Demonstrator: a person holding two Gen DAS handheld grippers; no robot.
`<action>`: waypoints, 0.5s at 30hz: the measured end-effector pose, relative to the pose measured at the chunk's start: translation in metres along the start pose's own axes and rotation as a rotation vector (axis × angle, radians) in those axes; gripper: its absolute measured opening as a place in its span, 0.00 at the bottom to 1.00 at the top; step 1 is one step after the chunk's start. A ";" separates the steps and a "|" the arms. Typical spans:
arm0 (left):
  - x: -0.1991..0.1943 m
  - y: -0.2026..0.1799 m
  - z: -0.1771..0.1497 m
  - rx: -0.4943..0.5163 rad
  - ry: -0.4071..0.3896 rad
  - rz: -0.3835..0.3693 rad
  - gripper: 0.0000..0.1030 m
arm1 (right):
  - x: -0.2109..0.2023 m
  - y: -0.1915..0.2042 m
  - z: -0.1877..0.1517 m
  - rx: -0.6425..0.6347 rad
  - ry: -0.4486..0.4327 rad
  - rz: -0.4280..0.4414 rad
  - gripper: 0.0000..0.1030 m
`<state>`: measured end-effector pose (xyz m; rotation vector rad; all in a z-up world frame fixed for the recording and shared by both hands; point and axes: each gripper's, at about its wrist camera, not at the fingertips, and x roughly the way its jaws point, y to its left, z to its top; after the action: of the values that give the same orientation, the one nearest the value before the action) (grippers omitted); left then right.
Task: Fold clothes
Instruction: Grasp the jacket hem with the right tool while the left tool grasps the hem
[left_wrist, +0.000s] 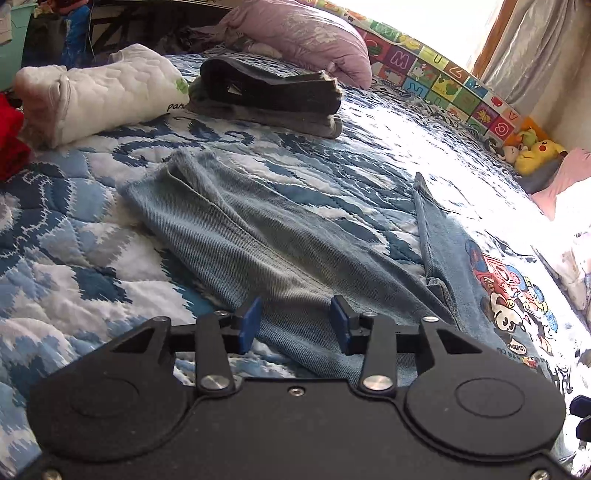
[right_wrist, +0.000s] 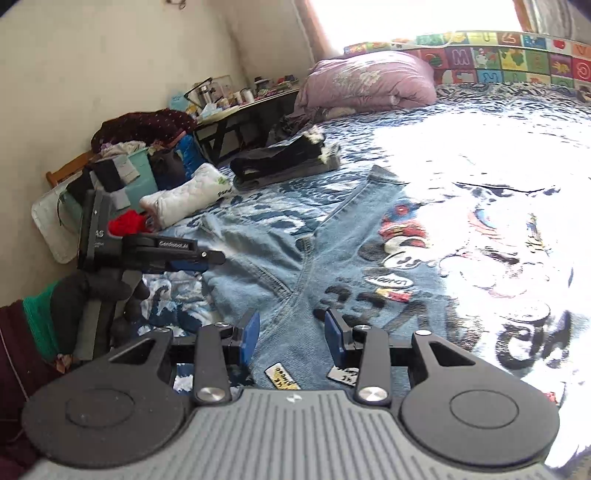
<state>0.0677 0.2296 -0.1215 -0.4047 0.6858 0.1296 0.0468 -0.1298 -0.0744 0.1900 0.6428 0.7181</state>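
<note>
- Denim, pale blue cartoon-print jeans (left_wrist: 258, 236) spread on the blue-white quilted bed (left_wrist: 74, 258); left tool (left_wrist: 293, 325) and right tool (right_wrist: 291, 334) released above
- teal plastic basket (right_wrist: 142, 173) heaped with clothes; folded dark garments (left_wrist: 273, 96) beyond

Light blue jeans (left_wrist: 258, 236) with cartoon patches lie spread flat on the blue-and-white quilt (left_wrist: 74, 240), legs splayed apart, pointing toward the bed's far edge
</note>
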 end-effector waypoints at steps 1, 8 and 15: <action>-0.004 -0.007 0.002 0.002 -0.008 -0.007 0.46 | -0.015 -0.019 0.004 0.075 -0.051 -0.025 0.40; -0.016 -0.065 -0.006 0.006 0.015 -0.120 0.50 | -0.095 -0.150 0.004 0.478 -0.299 -0.228 0.45; -0.018 -0.143 -0.036 0.136 0.101 -0.304 0.50 | -0.169 -0.258 -0.016 0.729 -0.435 -0.426 0.52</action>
<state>0.0683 0.0841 -0.0894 -0.3813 0.7196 -0.2252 0.0829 -0.4347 -0.1018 0.8305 0.4776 -0.0038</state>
